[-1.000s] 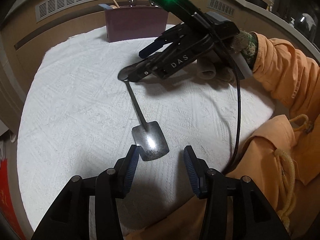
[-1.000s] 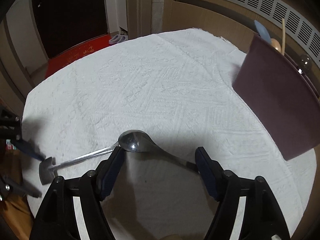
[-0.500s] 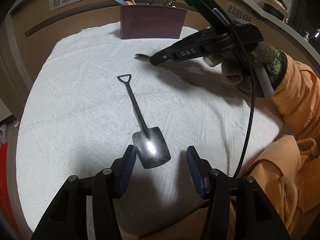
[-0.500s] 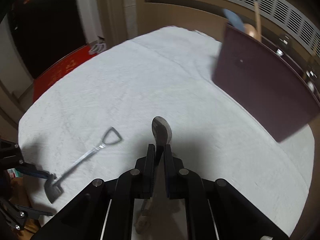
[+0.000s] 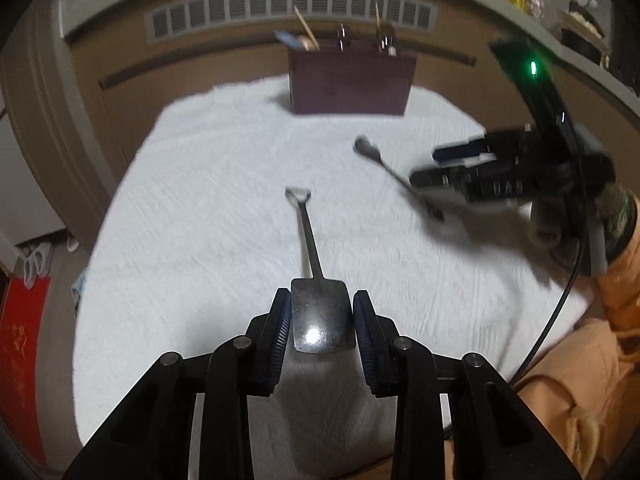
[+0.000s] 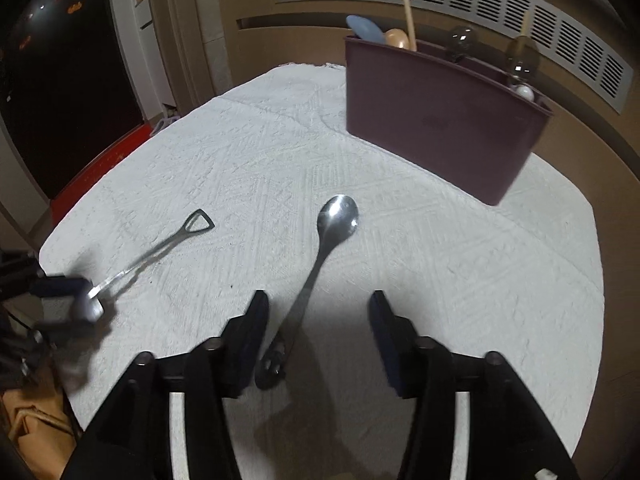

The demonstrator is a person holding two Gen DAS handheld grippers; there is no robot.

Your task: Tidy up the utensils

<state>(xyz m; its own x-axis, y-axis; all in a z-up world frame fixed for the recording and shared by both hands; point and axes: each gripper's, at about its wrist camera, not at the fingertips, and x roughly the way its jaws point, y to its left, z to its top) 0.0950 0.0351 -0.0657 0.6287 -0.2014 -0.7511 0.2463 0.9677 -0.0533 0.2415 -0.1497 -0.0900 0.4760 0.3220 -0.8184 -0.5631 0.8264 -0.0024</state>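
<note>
Left wrist view: the left gripper [image 5: 319,322] has its jaws clamped on the blade of the shovel-shaped spoon [image 5: 316,300], whose handle points toward the maroon holder [image 5: 348,80] (other utensils already stand in it). The right gripper [image 6: 316,324] hangs with jaws apart over the handle of a spoon [image 6: 326,248] lying on the white cloth [image 6: 460,280].

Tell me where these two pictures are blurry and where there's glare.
Left wrist view: the right gripper and the round spoon are motion-smeared; a bright glare spot sits on the shovel spoon's blade. Right wrist view: the round spoon is sharp with small highlights on its bowl; the left gripper is blurred at the edge.
</note>
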